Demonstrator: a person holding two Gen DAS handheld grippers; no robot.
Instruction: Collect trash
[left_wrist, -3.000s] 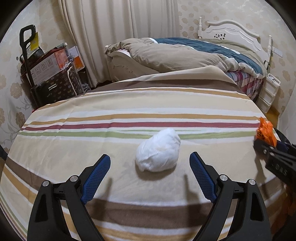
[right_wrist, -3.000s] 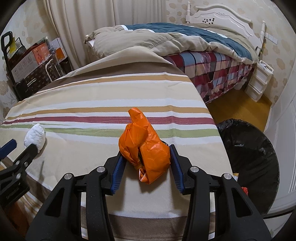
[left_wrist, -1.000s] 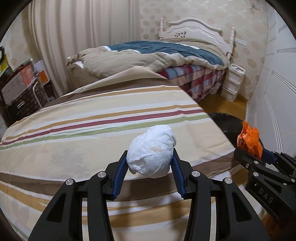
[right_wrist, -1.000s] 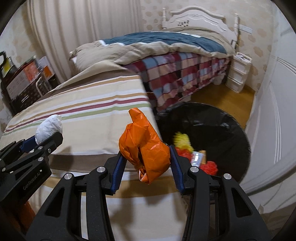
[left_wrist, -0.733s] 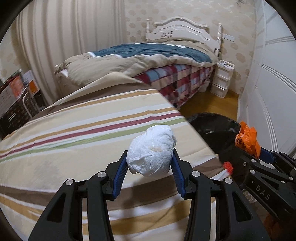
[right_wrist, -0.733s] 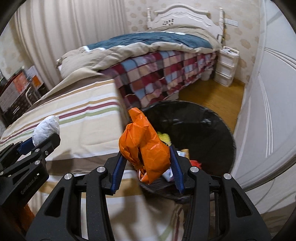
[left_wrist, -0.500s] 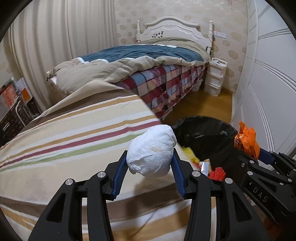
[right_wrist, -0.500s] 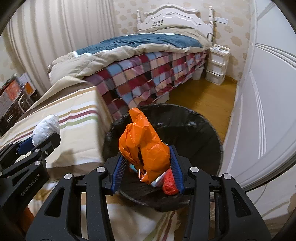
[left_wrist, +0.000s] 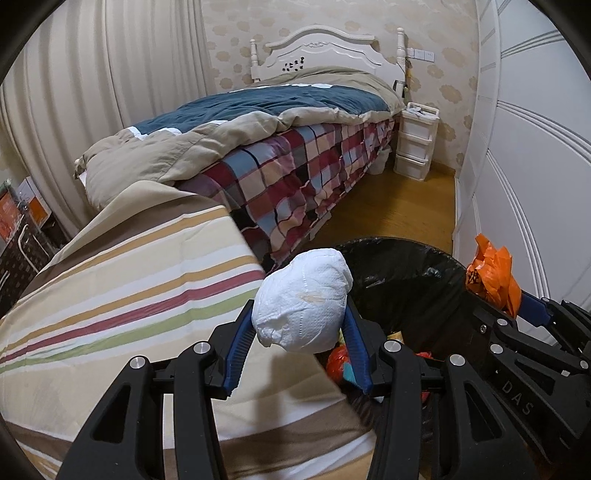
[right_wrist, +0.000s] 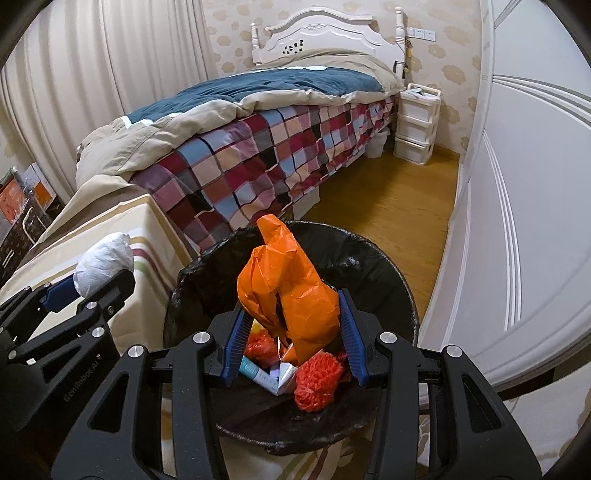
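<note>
Jaws on both grippers stand partly closed, each clamped on a piece of trash with the blue pads pressing its sides. Largest in view, the bed (right_wrist: 258, 110) with its checked cover runs along the back wall, and a striped cloth surface (left_wrist: 122, 288) fills the lower left of the left wrist view. Beside that surface, on the wooden floor, stands the black-lined trash bin (right_wrist: 369, 266), which holds red yarn-like scraps (right_wrist: 317, 380) and a small carton (right_wrist: 273, 378). The right gripper (right_wrist: 291, 328) holds a crumpled orange plastic bag (right_wrist: 288, 291) directly above the bin opening; the bag rises well past the pad tips and hangs a little below them. The left gripper (left_wrist: 301, 332) holds a white paper wad (left_wrist: 303, 299), which bulges above and forward of its pads. That wad sits over the edge of the striped surface, just beside the bin rim. Both grippers are near each other, side by side.
</note>
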